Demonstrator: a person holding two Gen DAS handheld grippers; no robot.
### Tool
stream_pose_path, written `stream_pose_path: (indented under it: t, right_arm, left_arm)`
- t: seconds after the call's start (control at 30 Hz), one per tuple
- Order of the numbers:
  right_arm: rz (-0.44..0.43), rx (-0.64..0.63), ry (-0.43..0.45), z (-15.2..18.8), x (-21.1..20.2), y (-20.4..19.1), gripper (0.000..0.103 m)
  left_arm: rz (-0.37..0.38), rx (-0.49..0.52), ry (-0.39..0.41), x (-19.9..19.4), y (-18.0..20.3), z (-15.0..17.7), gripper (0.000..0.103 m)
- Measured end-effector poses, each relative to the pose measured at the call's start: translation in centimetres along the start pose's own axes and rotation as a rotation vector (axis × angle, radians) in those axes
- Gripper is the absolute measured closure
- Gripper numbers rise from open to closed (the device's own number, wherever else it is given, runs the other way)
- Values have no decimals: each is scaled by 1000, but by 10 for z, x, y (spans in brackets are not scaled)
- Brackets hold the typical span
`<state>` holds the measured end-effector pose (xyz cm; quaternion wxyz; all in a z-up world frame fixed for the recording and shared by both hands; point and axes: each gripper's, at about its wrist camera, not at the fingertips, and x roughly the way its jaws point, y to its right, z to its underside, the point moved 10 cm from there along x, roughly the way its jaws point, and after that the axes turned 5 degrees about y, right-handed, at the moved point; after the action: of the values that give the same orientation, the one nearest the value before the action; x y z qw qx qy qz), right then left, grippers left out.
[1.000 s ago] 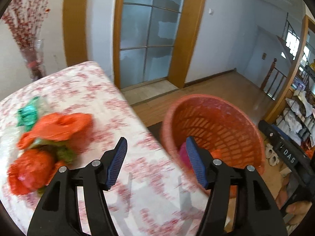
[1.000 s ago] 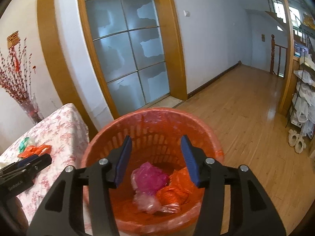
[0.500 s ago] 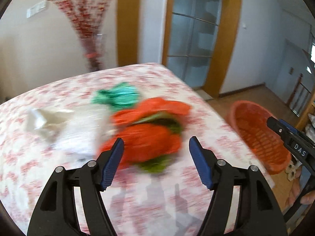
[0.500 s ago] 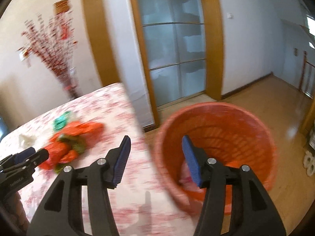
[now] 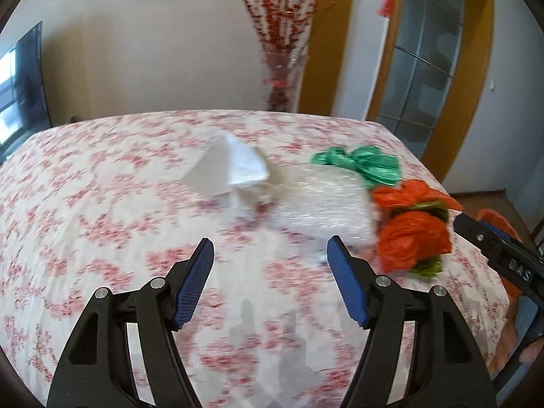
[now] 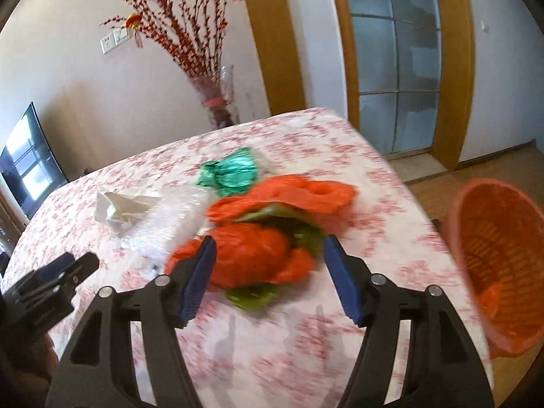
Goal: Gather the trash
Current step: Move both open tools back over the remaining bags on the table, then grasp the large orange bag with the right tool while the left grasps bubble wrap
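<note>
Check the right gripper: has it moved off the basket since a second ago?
Yes. The right gripper swung left from the orange basket, now at frame right, and hangs open over the orange bag.

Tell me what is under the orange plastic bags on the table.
Green leafy scraps poke out beneath and between the orange plastic bags, which lie on the floral tablecloth. Whatever else the bags cover or contain is hidden.
</note>
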<state>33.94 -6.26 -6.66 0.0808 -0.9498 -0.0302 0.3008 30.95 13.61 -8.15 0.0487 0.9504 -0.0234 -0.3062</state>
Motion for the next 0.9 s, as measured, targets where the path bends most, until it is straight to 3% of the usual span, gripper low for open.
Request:
stream_pose_path:
  t: [0.23, 0.43, 0.5, 0.57, 0.67, 0.9]
  right_arm:
    - [46, 41, -97, 12, 40, -13, 29]
    - [6, 57, -140, 34, 47, -12, 25]
    - [-26, 65, -147, 38, 47, -15, 34]
    - [-53, 57, -143, 38, 45, -20, 51]
    - [-73, 11, -129, 38, 39, -27, 59]
    - [-79, 36, -96, 34, 20, -14, 61]
  left_arm:
    - [-10, -41, -9, -3, -25, 9, 35]
    - [-7, -56, -17, 1, -30, 14, 35]
    - [-4, -60, -21, 2, -29, 15, 35]
    - [0, -63, -23, 3, -28, 16, 35]
    - [8, -63, -24, 3, -24, 15, 35]
    - [34, -50, -22, 5, -9, 11, 35]
